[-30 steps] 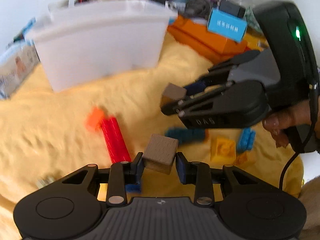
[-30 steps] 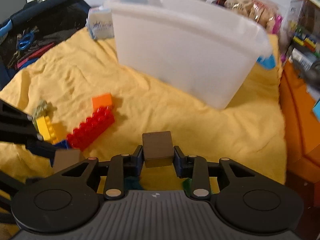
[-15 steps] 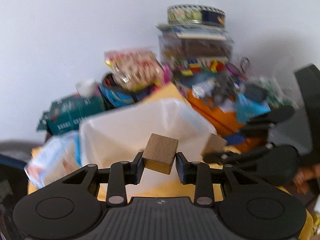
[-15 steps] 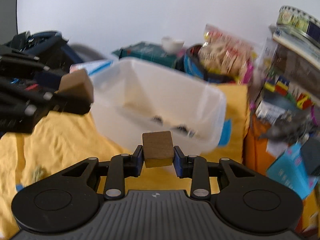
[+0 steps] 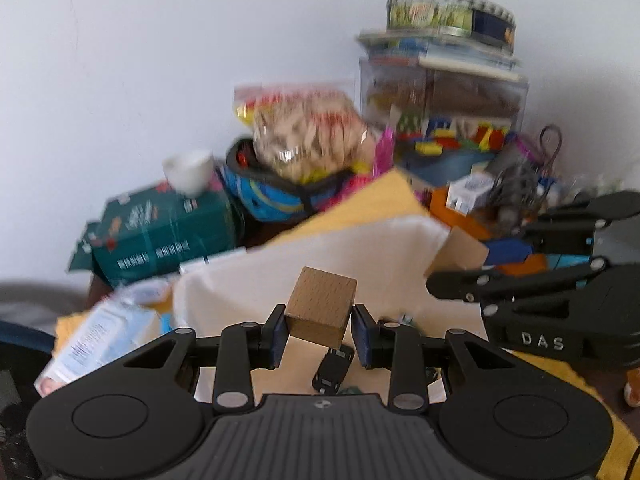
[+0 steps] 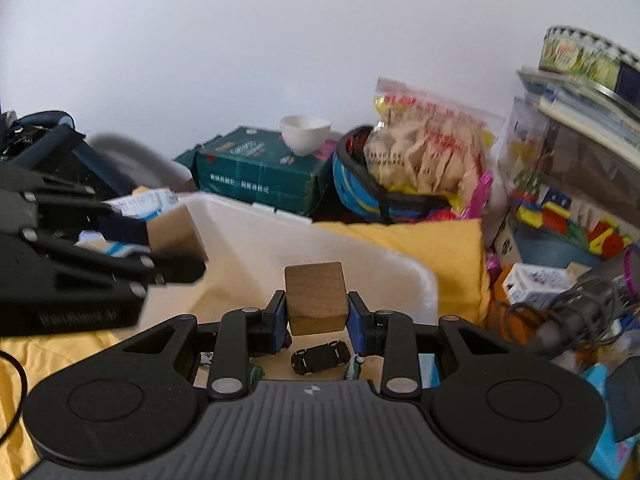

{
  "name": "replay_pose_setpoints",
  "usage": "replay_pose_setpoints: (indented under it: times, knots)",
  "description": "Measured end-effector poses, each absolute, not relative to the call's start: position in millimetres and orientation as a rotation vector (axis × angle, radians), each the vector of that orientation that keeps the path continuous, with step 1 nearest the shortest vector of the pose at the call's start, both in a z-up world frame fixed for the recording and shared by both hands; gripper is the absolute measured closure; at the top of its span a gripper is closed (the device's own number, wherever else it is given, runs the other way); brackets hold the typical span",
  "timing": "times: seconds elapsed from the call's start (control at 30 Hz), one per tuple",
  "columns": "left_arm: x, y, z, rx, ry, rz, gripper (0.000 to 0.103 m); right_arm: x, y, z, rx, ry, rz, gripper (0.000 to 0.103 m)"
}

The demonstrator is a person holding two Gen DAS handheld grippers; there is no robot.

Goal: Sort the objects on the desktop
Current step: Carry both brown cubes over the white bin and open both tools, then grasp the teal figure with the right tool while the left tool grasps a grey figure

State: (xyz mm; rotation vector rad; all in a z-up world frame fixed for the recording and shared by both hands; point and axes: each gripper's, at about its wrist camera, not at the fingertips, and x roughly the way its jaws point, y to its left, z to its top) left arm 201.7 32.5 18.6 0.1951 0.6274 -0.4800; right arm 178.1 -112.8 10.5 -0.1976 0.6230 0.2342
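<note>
1. A light wooden cube [image 5: 322,307] sits tilted between the left gripper's [image 5: 320,330] blue pads, raised above the white plastic bin [image 5: 360,248].
2. A darker wooden cube [image 6: 316,298] sits squarely between the right gripper's [image 6: 317,322] pads, also over the bin.
3. The open bin rests on yellow cloth; a small black toy car [image 6: 320,357] lies on its floor.

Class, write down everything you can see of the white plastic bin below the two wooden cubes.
The white plastic bin is a translucent, open-topped tub with rounded corners and a thick rim. It stands upright on the yellow cloth, in front of a green box. On its floor lie small toy cars, one of them black. Both held cubes hang above it; neither hand-held gripper visibly touches it.
</note>
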Motion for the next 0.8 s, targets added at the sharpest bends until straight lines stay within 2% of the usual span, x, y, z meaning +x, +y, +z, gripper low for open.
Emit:
replay_pose_setpoints:
  times: [0.13,0.2,0.27,0.33,0.43,0.6,0.8]
  knots:
    - [223.0,33.8,-10.1,0.199,0.706,-0.456,0.065,195.0,-112.6,-17.5,-0.206,0.702,0.222,0.067]
    - [224.3,37.4,-14.3,0.181,0.717,-0.455,0.061,198.0,-114.4,-25.6,-0.192,0.73,0.229,0.065]
    - [220.6,41.0,-12.5,0.179,0.701,-0.444,0.047,194.2,-113.4,-24.5,-0.203,0.718,0.219,0.061]
    - [217.2,42.0,-7.7,0.182,0.689,-0.422,0.04,189.8,-112.2,-19.8,-0.207,0.701,0.213,0.056]
    - [204.6,47.7,8.0,0.154,0.651,-0.432,0.04,180.0,-111.5,-6.8,-0.208,0.661,0.217,0.056]
    - [164.1,49.2,34.9,0.165,0.573,-0.427,0.028,146.3,-108.7,16.2,-0.228,0.579,0.244,0.056]
    - [112.5,44.3,23.0,0.208,0.609,-0.428,0.028,103.3,-108.6,13.8,-0.252,0.58,0.294,0.053]
